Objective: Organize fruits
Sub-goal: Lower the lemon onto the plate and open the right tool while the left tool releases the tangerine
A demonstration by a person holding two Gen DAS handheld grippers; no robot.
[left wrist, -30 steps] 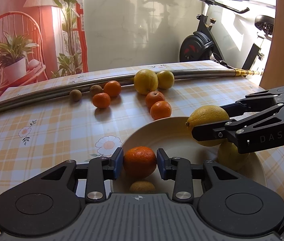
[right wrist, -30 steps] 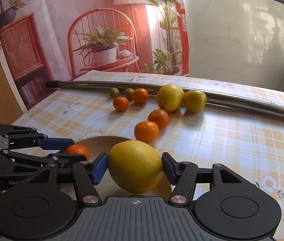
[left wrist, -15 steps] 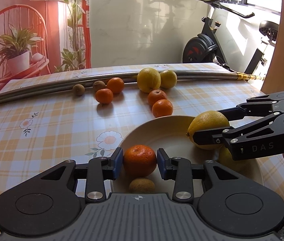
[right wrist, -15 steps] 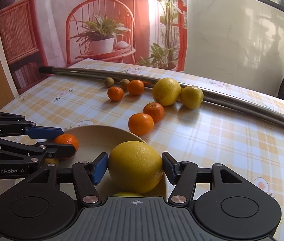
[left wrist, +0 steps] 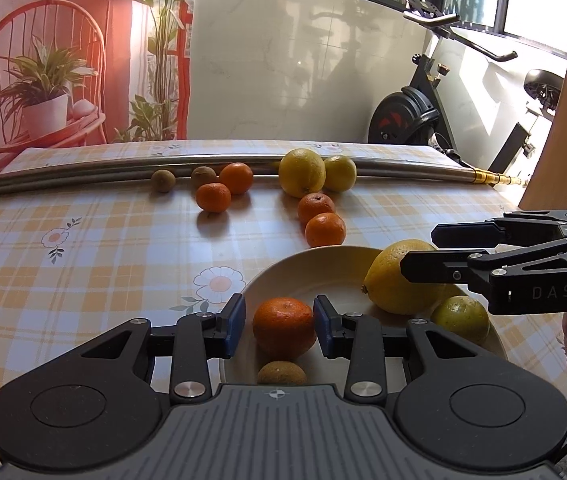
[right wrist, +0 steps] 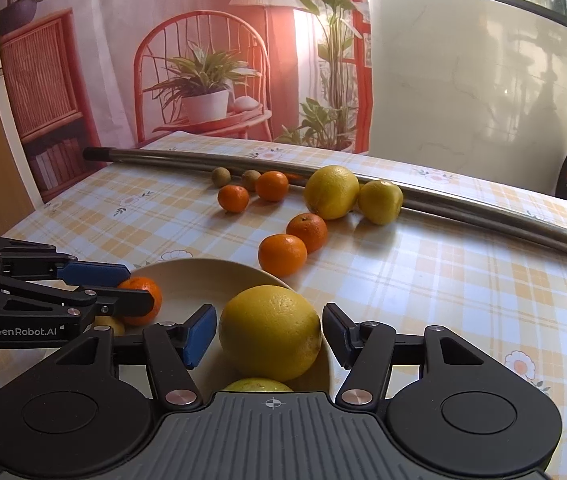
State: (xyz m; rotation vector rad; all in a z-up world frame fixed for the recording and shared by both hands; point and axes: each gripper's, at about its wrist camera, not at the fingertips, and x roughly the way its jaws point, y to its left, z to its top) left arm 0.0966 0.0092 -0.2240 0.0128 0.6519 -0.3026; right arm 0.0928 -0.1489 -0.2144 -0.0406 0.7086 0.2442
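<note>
Change: Both fruits sank lower into the plate (left wrist: 311, 254) within the second; neither grip loosened.
Meaning: Delivery looked all but done, only the letting go left.
Left tongs (left wrist: 279, 320): clenched on the mandarin (left wrist: 284, 328), low over the plate's near side.
Right tongs (right wrist: 270, 336): clenched on the large lemon (right wrist: 269, 330), beside a smaller lemon (left wrist: 459, 318) in the plate.

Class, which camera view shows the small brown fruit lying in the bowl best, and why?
The left wrist view: the small brown fruit lies in the bowl just below the mandarin, its upper half visible above the gripper body. In the right wrist view I cannot make it out; the left gripper covers that side of the bowl.
</note>
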